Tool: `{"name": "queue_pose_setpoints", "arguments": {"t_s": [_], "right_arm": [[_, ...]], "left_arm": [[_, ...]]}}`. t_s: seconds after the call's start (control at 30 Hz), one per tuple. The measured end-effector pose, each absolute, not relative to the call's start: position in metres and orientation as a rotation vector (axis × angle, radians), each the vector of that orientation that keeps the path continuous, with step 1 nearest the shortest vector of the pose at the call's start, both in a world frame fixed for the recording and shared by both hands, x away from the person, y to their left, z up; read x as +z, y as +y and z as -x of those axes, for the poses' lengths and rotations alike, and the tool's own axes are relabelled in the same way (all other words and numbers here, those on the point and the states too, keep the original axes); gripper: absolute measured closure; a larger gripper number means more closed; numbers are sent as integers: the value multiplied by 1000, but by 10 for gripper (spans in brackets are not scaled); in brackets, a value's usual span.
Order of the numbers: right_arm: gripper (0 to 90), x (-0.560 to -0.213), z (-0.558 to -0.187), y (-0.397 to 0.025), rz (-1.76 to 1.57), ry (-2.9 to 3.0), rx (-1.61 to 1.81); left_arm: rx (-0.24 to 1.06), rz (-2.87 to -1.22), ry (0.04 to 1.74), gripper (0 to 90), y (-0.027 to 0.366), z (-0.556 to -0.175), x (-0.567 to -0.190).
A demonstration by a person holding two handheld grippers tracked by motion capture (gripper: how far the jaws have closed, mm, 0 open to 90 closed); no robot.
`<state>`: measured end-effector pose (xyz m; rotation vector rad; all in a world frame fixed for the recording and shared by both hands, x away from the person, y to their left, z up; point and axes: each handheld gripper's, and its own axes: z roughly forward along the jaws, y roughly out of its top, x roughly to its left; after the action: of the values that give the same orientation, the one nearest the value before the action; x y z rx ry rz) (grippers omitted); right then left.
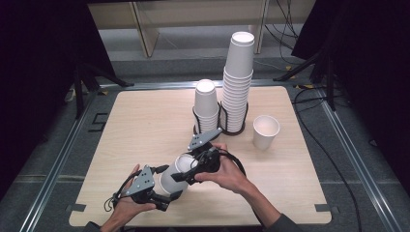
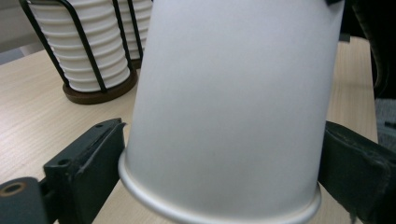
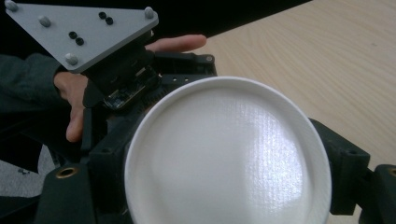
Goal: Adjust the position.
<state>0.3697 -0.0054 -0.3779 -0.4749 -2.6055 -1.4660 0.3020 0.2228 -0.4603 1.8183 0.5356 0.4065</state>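
A white paper cup (image 1: 173,178) is held tilted above the front middle of the wooden table (image 1: 145,121), caught between both grippers. My left gripper (image 1: 168,184) is shut on it from the front left. In the left gripper view its jaws press both sides of the cup (image 2: 233,93) just above the rolled edge. From the right, my right gripper (image 1: 186,166) grips the cup's other end. The right gripper view looks straight at the cup's round flat end (image 3: 224,154), a black jaw against each side. Behind it are the left gripper's grey plate (image 3: 84,32) and a hand.
A tall stack of white cups (image 1: 238,82) stands in a black wire holder at the table's far middle, with a shorter stack (image 1: 206,104) just to its left. A single upright cup (image 1: 266,131) stands to their right. The held cup has the wire holders (image 2: 93,56) behind it.
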Motion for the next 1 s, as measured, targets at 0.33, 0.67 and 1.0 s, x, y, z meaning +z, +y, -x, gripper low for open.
{"name": "queue_pose_setpoints", "arguments": {"t_s": [0.33, 0.67, 1.0], "right_arm": [[237, -362, -380, -33, 582, -2583, -1589], [238, -355, -384, -45, 667, -2512, -1689], [238, -361, -383, -38, 637, -2467, -1710]], "left_arm": [[409, -1733, 574, 147, 233, -305, -455], [378, -1636, 612, 146, 236, -307, -453], [388, -1622, 638, 136, 235, -308, -452]]}}
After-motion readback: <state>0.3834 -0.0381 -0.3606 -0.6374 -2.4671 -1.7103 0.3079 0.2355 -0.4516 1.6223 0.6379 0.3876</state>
